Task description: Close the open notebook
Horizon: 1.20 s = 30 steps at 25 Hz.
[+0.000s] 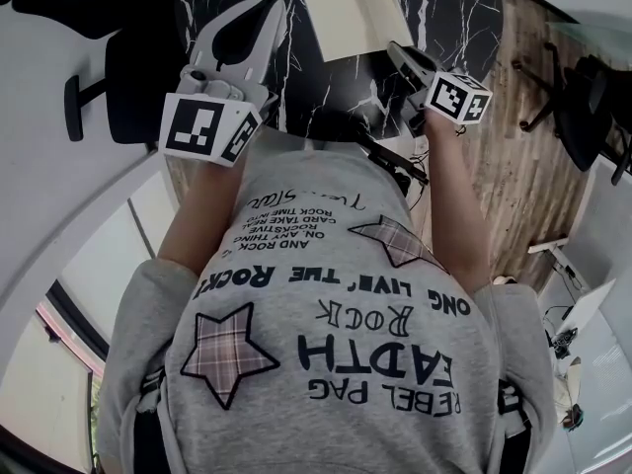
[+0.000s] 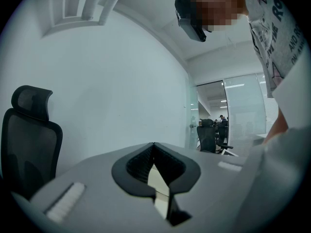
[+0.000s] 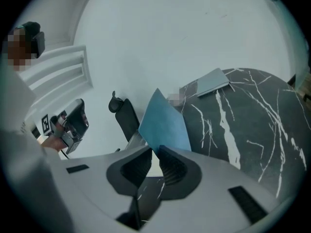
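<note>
The notebook [image 1: 341,10] is lying open on the dark marble table [image 3: 243,130], with its pale pages facing up. The right gripper [image 3: 156,153] is pinching the edge of the blue cover [image 3: 165,123] with its jaws almost together, and the cover is standing up steeply above the table. The left gripper [image 2: 154,145] is waiting near the notebook's other side. Its jaws are meeting at the tips and gripping nothing that I can see (a pale strip is showing through the gap behind them, probably the page below).

Three things are worrying me. The grip is only on a thin edge, so the cover may slip out and fall back open. A pull away from the spine may bend it. Nothing is pressing the notebook down, so the whole book may slide on the smooth table.
</note>
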Motion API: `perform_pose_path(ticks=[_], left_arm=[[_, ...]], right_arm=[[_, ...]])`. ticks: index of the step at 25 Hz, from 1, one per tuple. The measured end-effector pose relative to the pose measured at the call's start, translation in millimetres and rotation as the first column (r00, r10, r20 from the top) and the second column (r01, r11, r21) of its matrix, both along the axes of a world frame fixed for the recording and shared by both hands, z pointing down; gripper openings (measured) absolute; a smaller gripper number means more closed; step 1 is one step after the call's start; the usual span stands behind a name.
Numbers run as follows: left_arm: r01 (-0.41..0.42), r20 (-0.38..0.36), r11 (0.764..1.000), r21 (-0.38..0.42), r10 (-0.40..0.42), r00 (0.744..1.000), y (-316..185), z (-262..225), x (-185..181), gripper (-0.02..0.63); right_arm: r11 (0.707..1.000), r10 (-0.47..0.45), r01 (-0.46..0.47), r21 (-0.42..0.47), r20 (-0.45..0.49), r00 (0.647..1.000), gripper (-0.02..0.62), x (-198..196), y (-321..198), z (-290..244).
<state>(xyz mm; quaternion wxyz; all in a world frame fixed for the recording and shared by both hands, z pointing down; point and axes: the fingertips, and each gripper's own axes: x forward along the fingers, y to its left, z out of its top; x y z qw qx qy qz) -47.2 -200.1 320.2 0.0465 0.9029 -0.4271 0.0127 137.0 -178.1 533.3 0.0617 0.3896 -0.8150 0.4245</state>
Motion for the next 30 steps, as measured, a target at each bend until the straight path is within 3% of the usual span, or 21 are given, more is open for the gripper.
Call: perform_pose_path(ticks=[8,12,19,30], left_arm=[[0.009,-0.001,1.0,-0.002,-0.009,1.0,2.1,0.4,-5.4,0.009],[0.013,-0.004,1.0,-0.005,-0.013,1.0,2.4,1.3,-8.7,0.009],[0.021,-0.014,1.0,-0.001,-0.021,1.0,4.3,-0.7,-12.5,0.009],[0.039,-0.01,0.999,-0.011,-0.039,0.999,3.8,2.5,-22.3,0.009]], right_arm=[[0.992,-0.12,0.122,0.016,-0.082,0.989,0.032,-28.5,6.4,4.4],[0.979,-0.204,0.204,-0.011,-0.101,0.974,0.076,-46.2,11.0,10.9],[0.939,-0.343,0.337,-0.072,-0.119,0.932,0.123,-69.4,19.2,29.1],[0.879,-0.473,0.448,-0.163,-0.183,0.862,0.18,-91.3,27.4,56.9]])
